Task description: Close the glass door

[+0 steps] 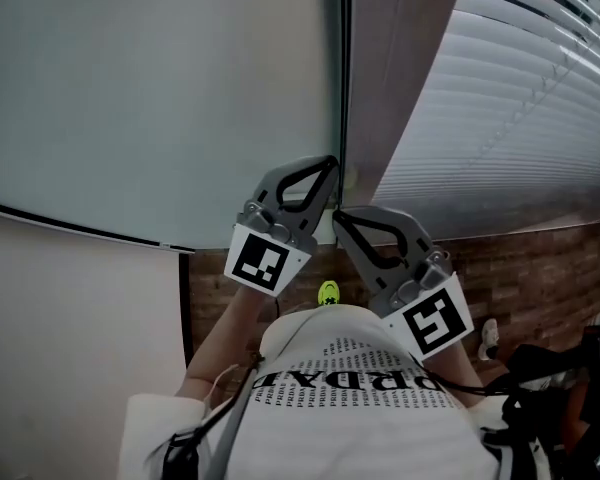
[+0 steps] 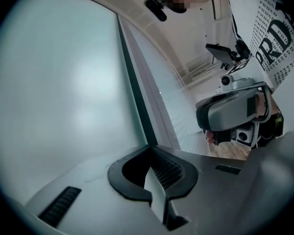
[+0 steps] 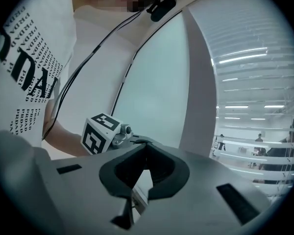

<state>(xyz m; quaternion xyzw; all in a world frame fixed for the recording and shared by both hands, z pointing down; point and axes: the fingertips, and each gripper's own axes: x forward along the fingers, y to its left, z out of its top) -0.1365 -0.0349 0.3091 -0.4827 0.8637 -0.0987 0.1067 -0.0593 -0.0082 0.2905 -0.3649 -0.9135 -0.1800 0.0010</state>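
Frosted pale-green glass door (image 1: pixel 160 98) stands left of the white slatted blind (image 1: pixel 520 98). On its dark edge nearest that blind sit the left gripper (image 1: pixel 327 166) and right gripper (image 1: pixel 338 218), the 2 pairs of tongs drawn together.

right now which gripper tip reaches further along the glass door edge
The left gripper: in the head view its closed tip sits at the dark edge of the glass door, above the right gripper, whose tip is lower.

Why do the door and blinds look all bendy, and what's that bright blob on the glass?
Left gripper view: the wide lens bows the glass door, and glare whitens its pane. Right gripper view: same bulge, dark corners. Head view: the blinds curve.
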